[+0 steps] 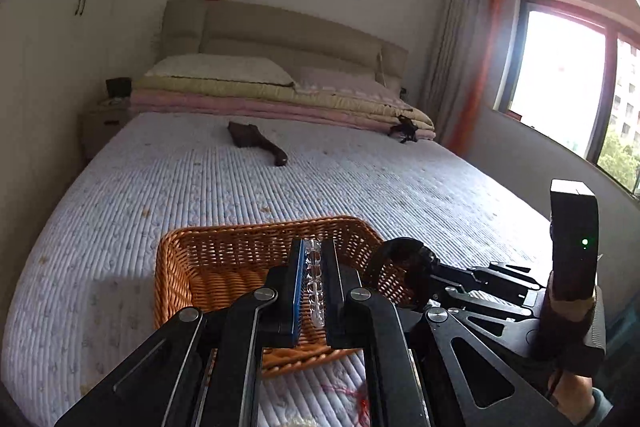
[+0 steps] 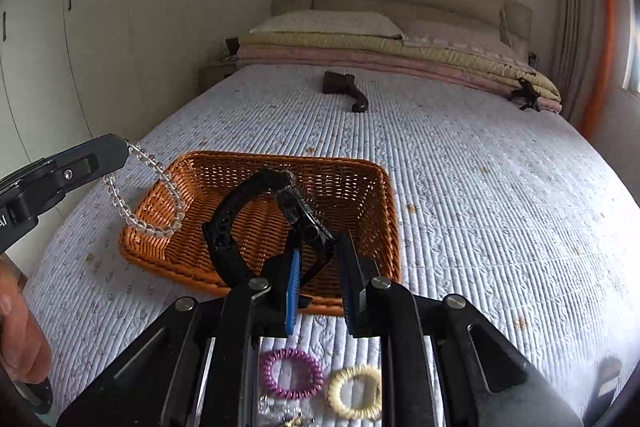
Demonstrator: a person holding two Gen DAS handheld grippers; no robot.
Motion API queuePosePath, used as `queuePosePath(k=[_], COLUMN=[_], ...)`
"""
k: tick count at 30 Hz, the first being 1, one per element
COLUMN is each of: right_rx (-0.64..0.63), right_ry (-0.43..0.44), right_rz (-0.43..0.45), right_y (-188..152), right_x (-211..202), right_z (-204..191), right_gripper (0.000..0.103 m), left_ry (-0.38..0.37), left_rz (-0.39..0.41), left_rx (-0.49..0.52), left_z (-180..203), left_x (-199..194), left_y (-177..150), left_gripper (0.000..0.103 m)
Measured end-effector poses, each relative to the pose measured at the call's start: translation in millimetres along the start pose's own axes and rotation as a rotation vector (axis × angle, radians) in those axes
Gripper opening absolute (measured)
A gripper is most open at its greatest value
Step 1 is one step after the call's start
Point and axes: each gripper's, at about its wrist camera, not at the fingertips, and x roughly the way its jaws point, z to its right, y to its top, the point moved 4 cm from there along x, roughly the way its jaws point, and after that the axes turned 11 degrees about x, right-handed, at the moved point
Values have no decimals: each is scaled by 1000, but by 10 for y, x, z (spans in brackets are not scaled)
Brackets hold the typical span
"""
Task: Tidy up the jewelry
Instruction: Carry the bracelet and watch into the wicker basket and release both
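Both grippers were carrying jewelry to the wicker basket [image 2: 352, 187] on the quilted bed [image 2: 480, 187]; the drop-off step seemed to be in hand. The left gripper [image 1: 314, 283] was clenched on a clear bead bracelet [image 2: 160, 195], which dangled over the basket's rim at about 9 o'clock. The right gripper [image 2: 320, 279] had a black watch [image 2: 256, 211] caught on its left finger; its jaws stood apart, so the hold looked loose. The watch hung above the basket's near edge, at 6 o'clock. Next, each gripper would likely need to move over the basket's middle and let go. A purple spiral hair tie [image 2: 291, 373] and a cream hair tie [image 2: 355, 391] lay on the quilt nearby, not yet sorted.
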Motion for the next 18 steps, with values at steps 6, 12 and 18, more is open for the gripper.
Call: queuePosePath(k=[6,12,18], right_rx=[15,39,23], right_ry=[-14,-36,-39], right_rz=[-173,-248,-232], right_y=[73,38,92], right_x=[811,1122,1086], right_z=[5,81,111], right_gripper=[20,21,22], left_ry=[0,34,47], left_rz=[-134,-265,-317], left_rx=[-85,-146,-158], left_z=[-283,-492,-539], left_x=[752,1064,1145], left_y=[-279,-610,-747], left_gripper=[8,8,8])
